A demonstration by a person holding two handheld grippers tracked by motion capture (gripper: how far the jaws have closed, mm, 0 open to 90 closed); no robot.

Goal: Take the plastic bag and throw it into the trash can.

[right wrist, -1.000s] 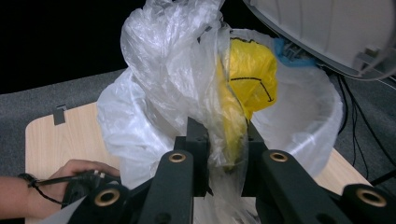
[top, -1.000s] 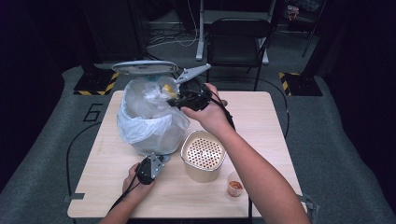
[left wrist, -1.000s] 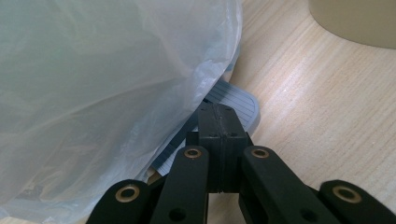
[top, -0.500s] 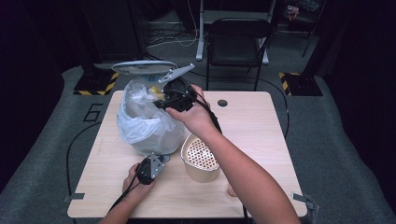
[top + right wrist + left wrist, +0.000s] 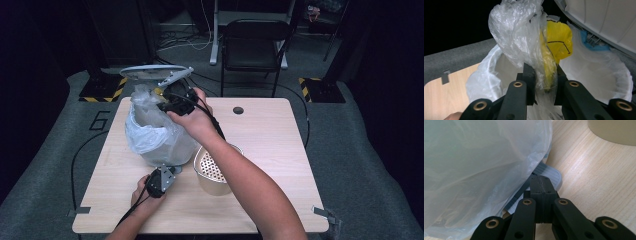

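One clear plastic bag (image 5: 524,45) with a yellow wrapper (image 5: 557,41) inside has travelled left since a second ago, pinched in the right gripper (image 5: 167,102) and now above the lined bin's (image 5: 155,135) mouth. The bag hangs lengthwise, upright, beneath the raised lid (image 5: 150,72). The left gripper (image 5: 541,185) is shut empty on the bin's pedal (image 5: 549,173), near the table's (image 5: 280,145) front edge; the perforated pot (image 5: 215,170) stands just right

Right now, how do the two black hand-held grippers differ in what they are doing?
The right gripper is raised over the open, plastic-lined white bin, jaws clamped on a clear plastic bag with something yellow inside. The left gripper sits low at the bin's base, jaws shut, pressing the grey ribbed pedal. Both are black, two-jawed and hand-held.
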